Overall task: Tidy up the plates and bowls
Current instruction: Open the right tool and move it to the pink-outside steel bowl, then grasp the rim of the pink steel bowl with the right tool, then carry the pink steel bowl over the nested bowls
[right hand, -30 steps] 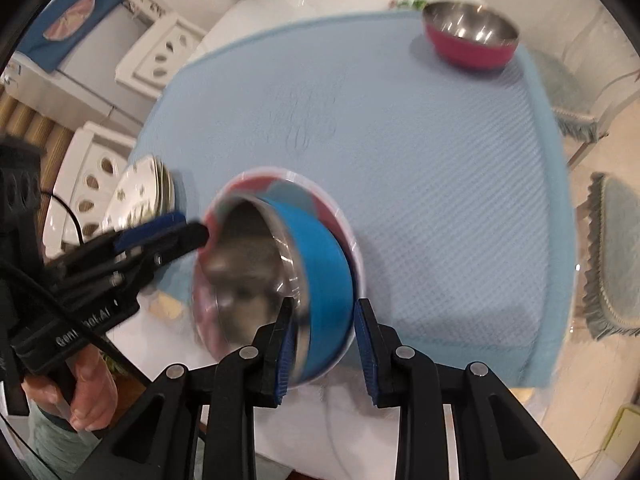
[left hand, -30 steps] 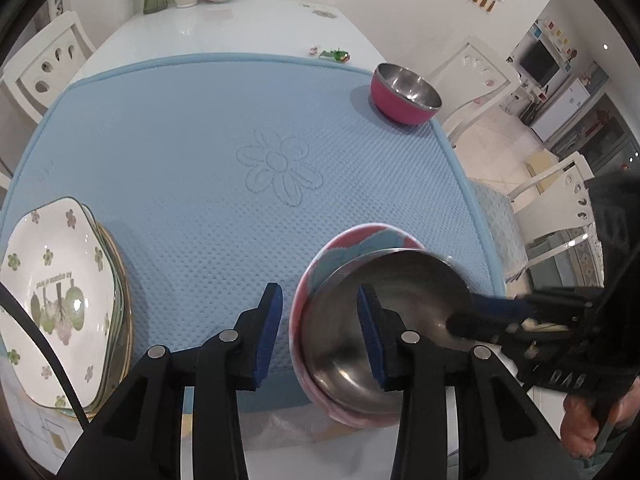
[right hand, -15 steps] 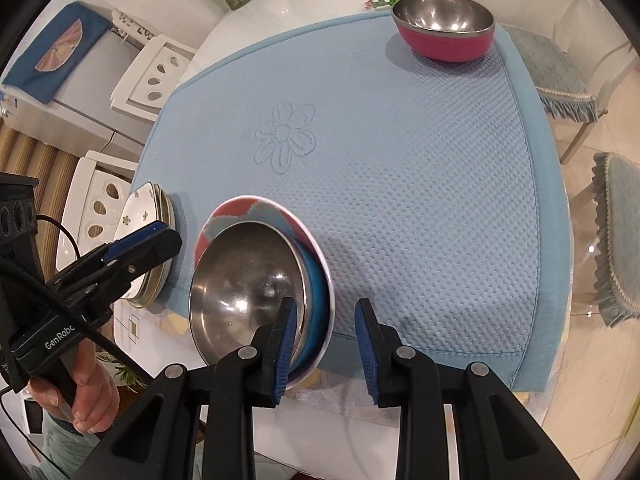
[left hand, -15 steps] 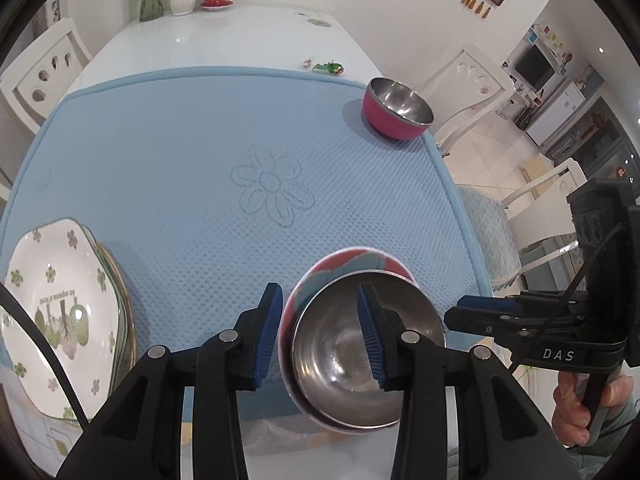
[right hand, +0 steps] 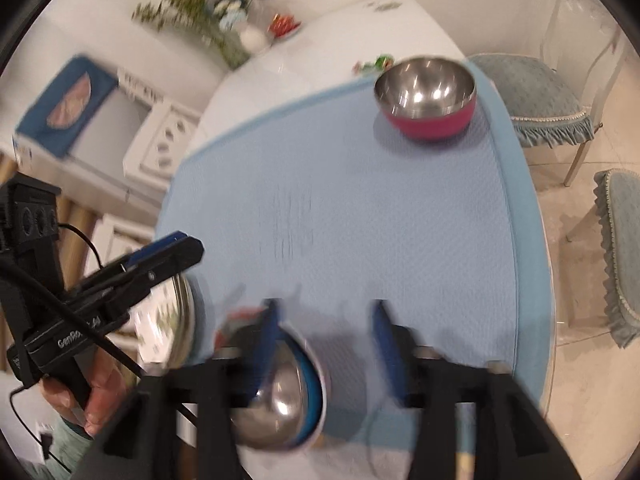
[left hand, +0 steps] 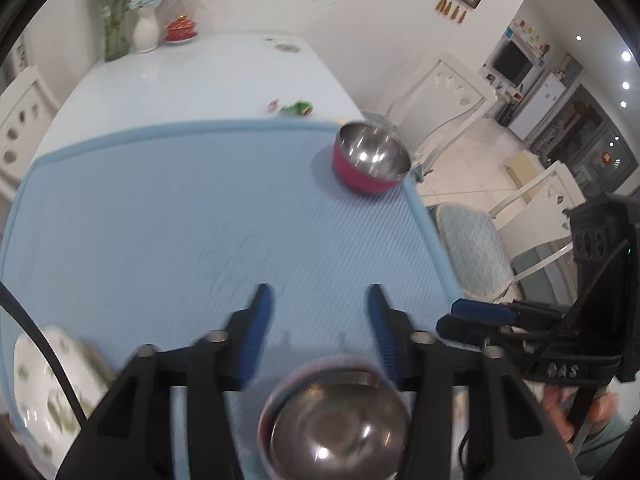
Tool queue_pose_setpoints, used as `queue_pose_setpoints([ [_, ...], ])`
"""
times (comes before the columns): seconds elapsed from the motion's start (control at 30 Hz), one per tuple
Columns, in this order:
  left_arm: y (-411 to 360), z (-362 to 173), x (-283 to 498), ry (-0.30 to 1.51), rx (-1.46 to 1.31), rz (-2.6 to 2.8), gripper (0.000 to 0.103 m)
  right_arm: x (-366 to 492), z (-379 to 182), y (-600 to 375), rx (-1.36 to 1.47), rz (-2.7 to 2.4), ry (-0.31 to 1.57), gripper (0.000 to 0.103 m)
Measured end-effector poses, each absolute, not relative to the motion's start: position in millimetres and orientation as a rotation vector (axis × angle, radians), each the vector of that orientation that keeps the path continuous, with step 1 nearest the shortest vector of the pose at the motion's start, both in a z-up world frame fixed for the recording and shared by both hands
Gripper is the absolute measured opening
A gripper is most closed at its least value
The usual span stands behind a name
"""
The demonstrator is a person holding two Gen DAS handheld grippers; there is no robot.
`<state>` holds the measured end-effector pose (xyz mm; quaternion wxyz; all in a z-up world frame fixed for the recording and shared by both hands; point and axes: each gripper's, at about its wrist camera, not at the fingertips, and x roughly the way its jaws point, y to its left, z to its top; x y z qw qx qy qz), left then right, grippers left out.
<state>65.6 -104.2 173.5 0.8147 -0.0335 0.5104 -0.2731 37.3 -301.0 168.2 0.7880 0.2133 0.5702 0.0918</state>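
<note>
A steel bowl with a blue outside sits nested in a red-and-white bowl [left hand: 336,428] at the near edge of the blue mat [left hand: 200,220]. My left gripper [left hand: 318,320] hovers above it, jaws opening, nothing between the pads. My right gripper [right hand: 326,332] hangs just right of the same nested bowls [right hand: 280,400], jaws opening and empty; its left finger overlaps the rim in the picture. A pink bowl with a steel inside [left hand: 370,160] [right hand: 426,96] stands alone at the mat's far right corner. Flowered plates [left hand: 44,380] [right hand: 168,320] are stacked at the near left.
The white table [left hand: 200,76] runs beyond the mat, with a vase of flowers [left hand: 144,28], a red lidded dish [left hand: 181,29] and a small wrapper [left hand: 296,108]. White chairs with blue cushions [right hand: 532,96] stand along the right side.
Both grippers let go of the nested bowls, opened wider and pulled up and back. The bowls now lie low in both views. The pictures are blurred by motion.
</note>
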Motion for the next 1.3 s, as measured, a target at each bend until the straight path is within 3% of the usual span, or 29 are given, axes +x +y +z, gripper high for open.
queue_pose_setpoints([
  [0.07,-117,178,89,1.073,-0.103,-0.620,0.072,53,168,-314,0.503,0.169,1.187,0.062],
  [0.33,-177,149,197,1.158,-0.200,-0.697,0.069,132,130,-376,0.662,-0.047,1.160,0.062],
  [0.6,-228,85,264,1.291,-0.238,-0.704,0.043,189,89,-417,0.675,-0.151,1.156,0.061],
  [0.77,-245,58,279,1.330,-0.249,-0.714,0.040,207,68,-425,0.674,-0.156,1.171,0.054],
  [0.93,-255,43,290,1.353,-0.266,-0.729,0.034,218,52,-424,0.671,-0.134,1.189,0.042],
  [1.07,-260,36,289,1.368,-0.269,-0.749,0.018,222,46,-419,0.658,-0.132,1.194,0.031],
  [1.3,-256,45,279,1.335,-0.250,-0.756,0.017,222,56,-411,0.597,-0.156,1.187,0.028],
])
